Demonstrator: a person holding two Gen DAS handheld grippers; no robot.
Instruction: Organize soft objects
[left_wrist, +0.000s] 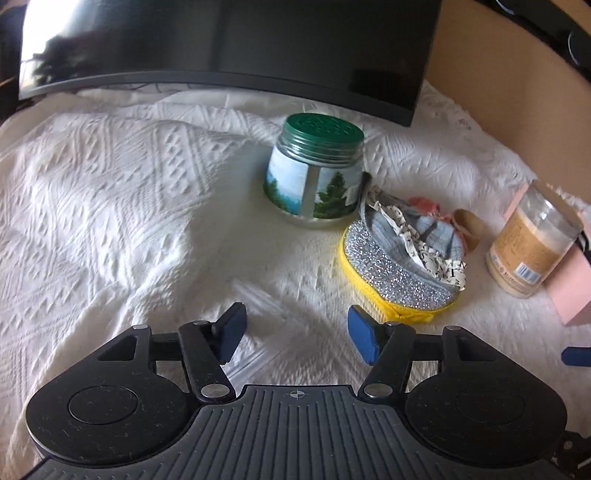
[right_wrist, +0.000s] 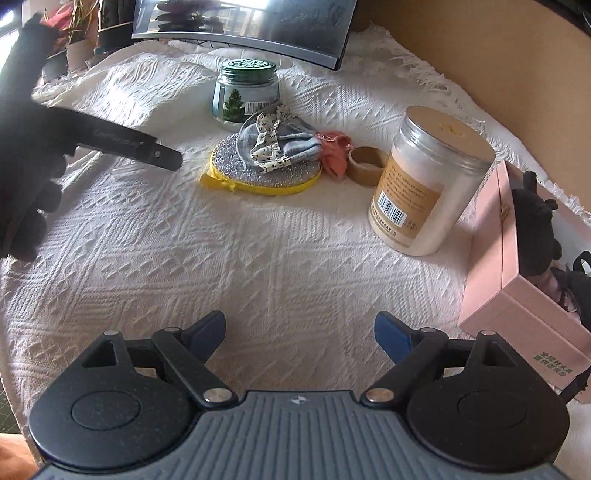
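Note:
A round silver glitter sponge with a yellow rim (left_wrist: 399, 277) (right_wrist: 236, 170) lies on the white textured cloth. A grey cloth with a white printed ribbon (left_wrist: 417, 232) (right_wrist: 280, 142) lies bunched on it. A coral cloth piece (left_wrist: 424, 205) (right_wrist: 334, 153) lies just behind. My left gripper (left_wrist: 295, 334) is open and empty, low over the cloth, just in front and left of the sponge. My right gripper (right_wrist: 299, 334) is open and empty, farther back over the bare cloth. A pink box (right_wrist: 517, 288) at the right holds dark soft items (right_wrist: 535, 229).
A green-lidded jar with a tree label (left_wrist: 317, 173) (right_wrist: 245, 92) stands behind the sponge. A tall clear jar of pale powder (right_wrist: 428, 181) (left_wrist: 528, 243) stands right of it, next to a cardboard tape ring (right_wrist: 367, 160). A dark monitor (left_wrist: 258, 48) is at the back.

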